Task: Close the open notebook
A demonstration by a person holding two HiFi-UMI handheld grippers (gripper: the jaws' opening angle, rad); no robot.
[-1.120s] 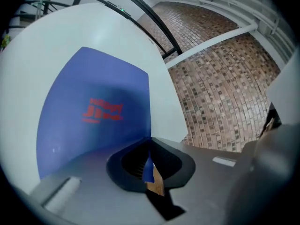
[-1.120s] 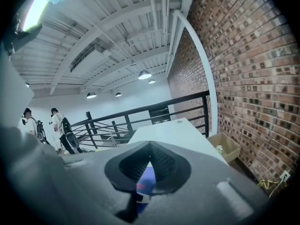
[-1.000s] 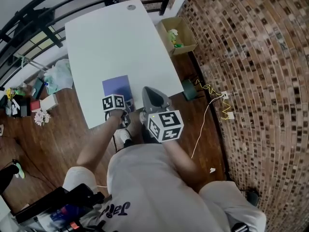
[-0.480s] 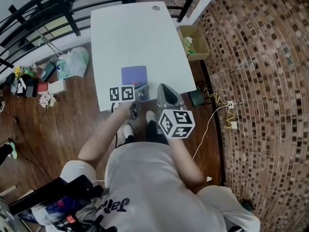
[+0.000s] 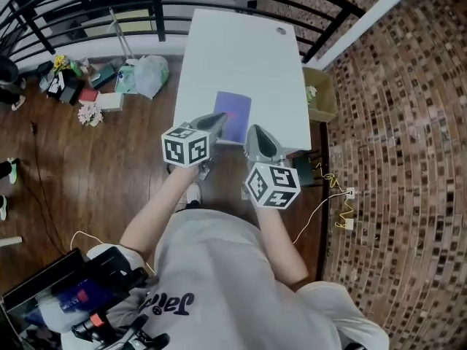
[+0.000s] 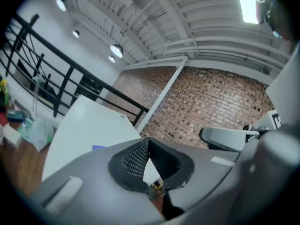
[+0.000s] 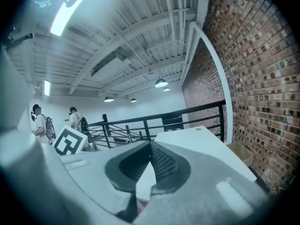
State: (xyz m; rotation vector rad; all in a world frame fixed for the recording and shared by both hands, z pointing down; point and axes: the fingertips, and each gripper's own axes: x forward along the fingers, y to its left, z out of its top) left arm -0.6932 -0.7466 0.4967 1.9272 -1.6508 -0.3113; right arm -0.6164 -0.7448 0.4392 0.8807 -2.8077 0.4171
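The purple notebook [image 5: 233,115] lies flat and closed near the front edge of the white table [image 5: 241,49]. In the left gripper view it shows only as a blue sliver [image 6: 99,147]. My left gripper [image 5: 217,117] is held up over the notebook's near-left corner, shut with nothing in it, and its pads meet at the tip [image 6: 149,140]. My right gripper [image 5: 255,131] hovers just right of the notebook's near edge. Its jaws [image 7: 151,144] are also shut and empty, and it points level across the table [image 7: 197,139].
A black railing [image 5: 109,9] runs behind and left of the table. Bags and small items [image 5: 139,75] lie on the wood floor at the left. A cardboard box [image 5: 323,97] stands by the brick wall, and a cable [image 5: 339,203] lies on the floor. Two people [image 7: 40,121] stand far off.
Both grippers have risen from the table's front edge, and the left one has lifted and rolled. The notebook stays flat and closed.
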